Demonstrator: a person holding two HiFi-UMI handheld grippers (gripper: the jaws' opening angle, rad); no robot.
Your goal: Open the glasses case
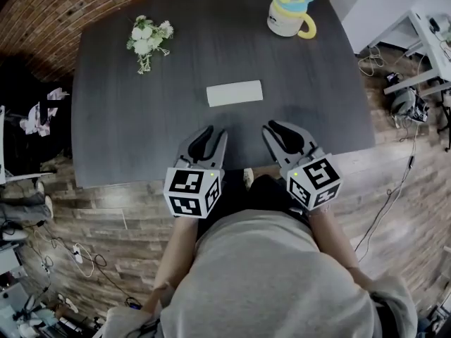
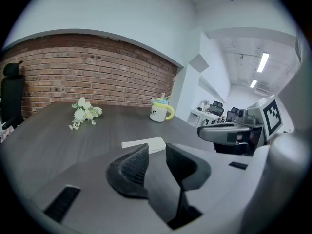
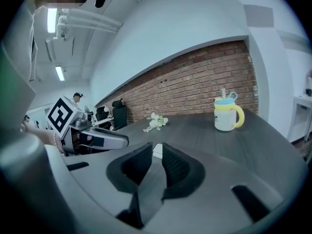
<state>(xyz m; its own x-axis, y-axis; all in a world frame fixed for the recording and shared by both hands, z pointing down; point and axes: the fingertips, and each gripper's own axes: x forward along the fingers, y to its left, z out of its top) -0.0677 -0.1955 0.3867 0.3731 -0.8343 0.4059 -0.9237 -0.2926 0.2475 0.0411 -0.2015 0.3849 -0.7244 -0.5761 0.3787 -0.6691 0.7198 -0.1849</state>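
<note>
From the head view we see the white glasses case (image 1: 235, 93) lying mid-counter (image 1: 127, 125), just ahead of the left claw (image 1: 215, 134) and right claw (image 1: 276, 127). Only the gripper views show their jaws parted, gripping nothing — the right's gap narrower.

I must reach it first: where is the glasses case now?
In the head view the glasses case lies near the middle of the table, nearer the person than the flowers at far left and the mug at far right.
</note>
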